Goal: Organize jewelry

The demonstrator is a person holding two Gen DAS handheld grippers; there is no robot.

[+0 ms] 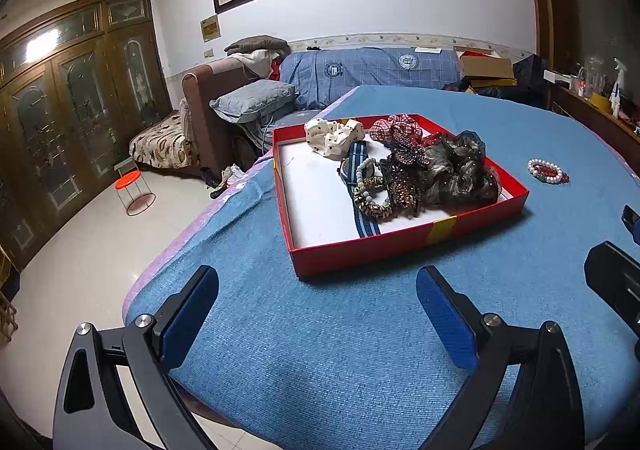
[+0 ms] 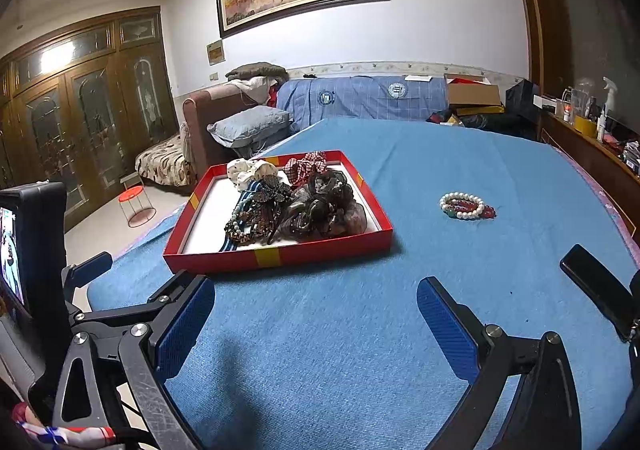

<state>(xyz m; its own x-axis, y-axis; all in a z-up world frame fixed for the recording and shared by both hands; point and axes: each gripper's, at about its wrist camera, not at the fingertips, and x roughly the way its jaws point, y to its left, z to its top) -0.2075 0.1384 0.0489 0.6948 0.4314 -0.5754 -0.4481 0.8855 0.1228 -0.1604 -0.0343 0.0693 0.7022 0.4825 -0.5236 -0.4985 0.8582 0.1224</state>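
A red tray (image 1: pixel 400 246) (image 2: pixel 280 256) sits on the blue tablecloth. It holds scrunchies (image 1: pixel 332 138) (image 2: pixel 320 206), a sparkly butterfly clip (image 1: pixel 404 154) (image 2: pixel 272 188), bead bracelets (image 1: pixel 372 194) and a striped watch strap (image 1: pixel 364 226). A pearl and red bead bracelet (image 1: pixel 547 171) (image 2: pixel 466 206) lies on the cloth right of the tray. My left gripper (image 1: pixel 318 314) is open and empty, near the table's front edge before the tray. My right gripper (image 2: pixel 316 324) is open and empty, below the tray and the loose bracelet.
The blue-covered table (image 1: pixel 320 350) (image 2: pixel 440 154) drops off at left to a tiled floor with a red stool (image 1: pixel 134 190). A sofa with pillow (image 1: pixel 252 100) and boxes stand behind. A cluttered shelf (image 2: pixel 592 130) runs along the right.
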